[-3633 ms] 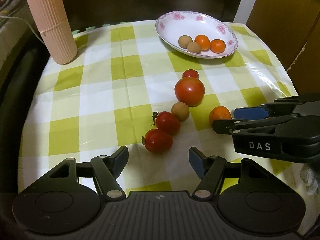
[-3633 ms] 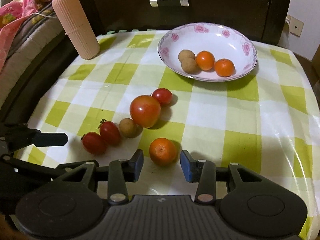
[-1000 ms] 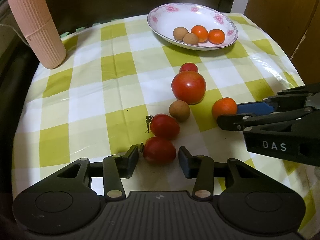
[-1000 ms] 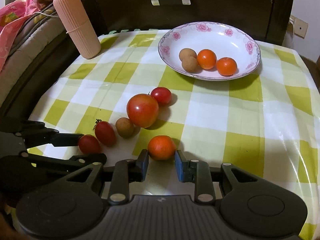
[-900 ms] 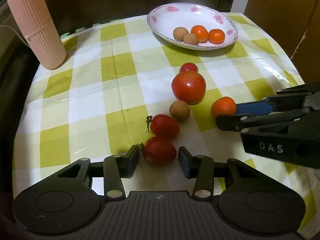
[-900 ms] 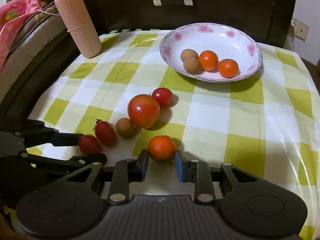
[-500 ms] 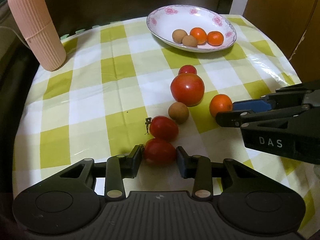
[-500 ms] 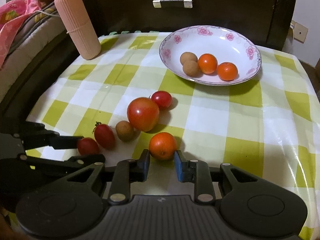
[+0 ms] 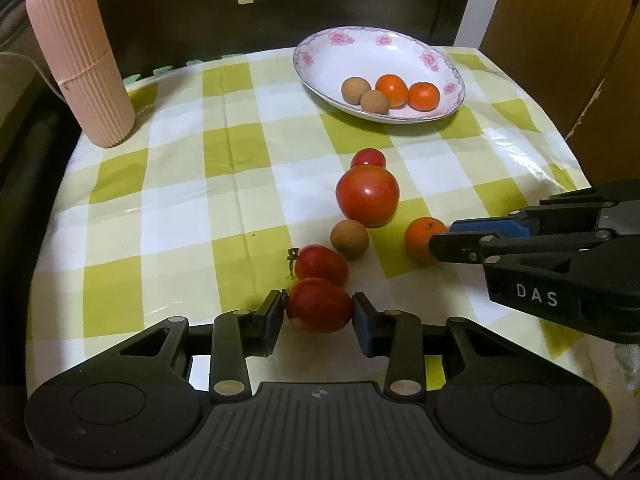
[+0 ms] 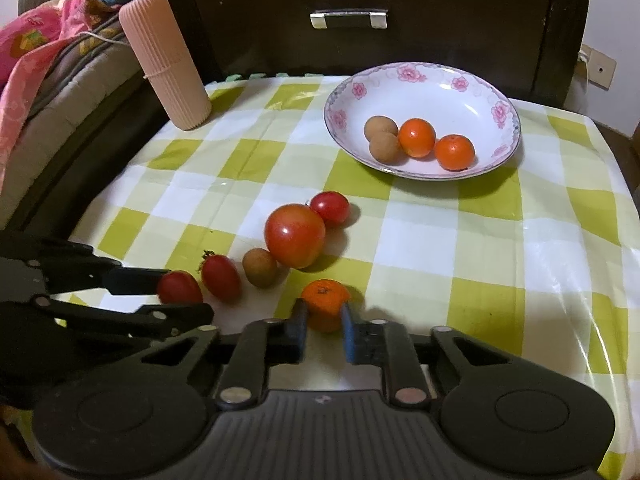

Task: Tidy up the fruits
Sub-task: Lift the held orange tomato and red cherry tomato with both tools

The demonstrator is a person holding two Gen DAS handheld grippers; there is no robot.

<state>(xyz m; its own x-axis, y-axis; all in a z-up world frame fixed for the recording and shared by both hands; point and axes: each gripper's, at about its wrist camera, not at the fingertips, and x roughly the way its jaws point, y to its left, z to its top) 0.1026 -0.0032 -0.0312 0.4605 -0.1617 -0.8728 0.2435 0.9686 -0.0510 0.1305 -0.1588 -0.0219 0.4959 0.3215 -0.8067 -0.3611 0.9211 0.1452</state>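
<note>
My left gripper [image 9: 318, 310] is shut on a small red tomato [image 9: 319, 305] that rests on the checked cloth. My right gripper [image 10: 325, 316] is shut on a small orange [image 10: 325, 305], also seen in the left wrist view [image 9: 420, 239]. Loose on the cloth lie another small tomato [image 9: 321, 263], a brown longan [image 9: 349, 239], a large tomato [image 9: 367, 196] and a small tomato [image 9: 368, 158] behind it. A floral white plate [image 10: 452, 92] at the back holds two longans and two oranges.
A ribbed pink cylinder [image 9: 80, 56] stands at the back left of the table. A dark cabinet with a handle [image 10: 349, 19] is behind the table. Bedding [image 10: 36, 64] lies off the left edge. The cloth's right side falls off the table edge [image 9: 560, 152].
Both grippers moved forward and closed: the left jaws now press the nearest small tomato, the right jaws now press the orange. The other fruit has not moved.
</note>
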